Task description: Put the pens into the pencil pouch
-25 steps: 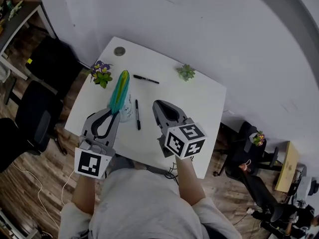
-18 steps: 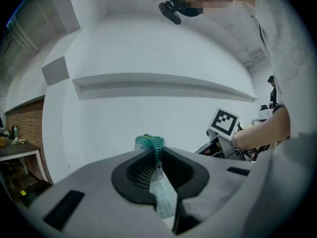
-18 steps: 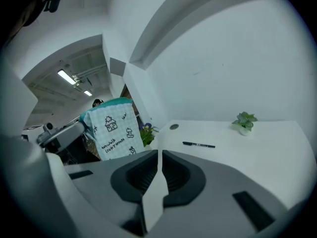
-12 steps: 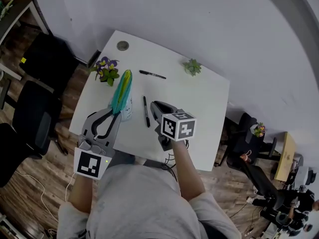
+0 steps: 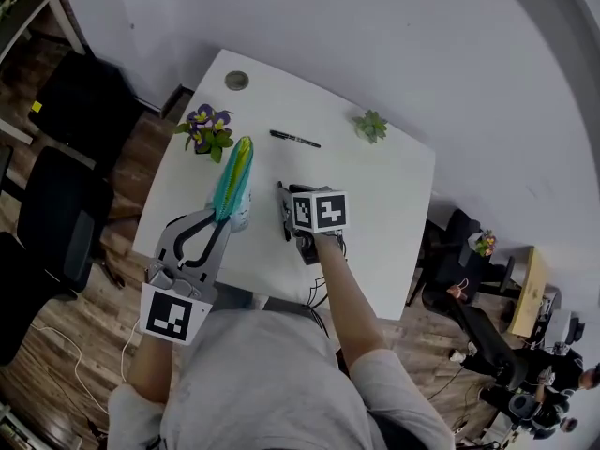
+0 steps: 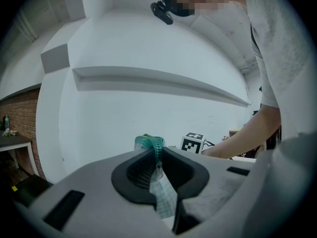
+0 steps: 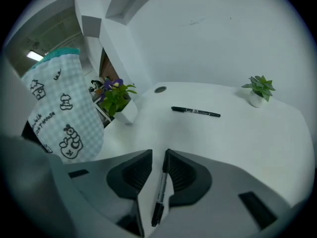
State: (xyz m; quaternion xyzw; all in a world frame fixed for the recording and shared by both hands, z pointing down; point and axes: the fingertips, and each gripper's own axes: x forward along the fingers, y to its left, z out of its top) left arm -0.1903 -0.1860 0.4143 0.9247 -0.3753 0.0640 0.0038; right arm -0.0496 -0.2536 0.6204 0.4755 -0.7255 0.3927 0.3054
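Left tongs [image 6: 154,155]: clamped shut on the zip edge of the pouch [image 5: 232,174]. The teal zip strip and checked fabric are pinched between the pads. The pouch stands out ahead of the tongs, over the left part of the worktop [image 5: 380,204]. I can't tell if its lower end touches the surface. In the right gripper view it shows at left as a checked fabric with cartoon prints and a teal top edge.

Right tongs [image 7: 156,155]: pointed steeply down at the worktop, jaws a narrow gap apart. The near pen [image 7: 159,192] lies between them, running lengthwise and hard against the right pad. There is a clear gap on the left pad side, so it is not gripped. This pen is on the worktop, just right of the pouch.

The far pen [image 5: 294,139] lies flat further back on the worktop, well apart from both tongs.

Also on the worktop: a flower pot [image 5: 208,131] behind the pouch at the left edge, a small green plant [image 5: 371,126] at back right, and a round disc [image 5: 236,81] near the back corner.
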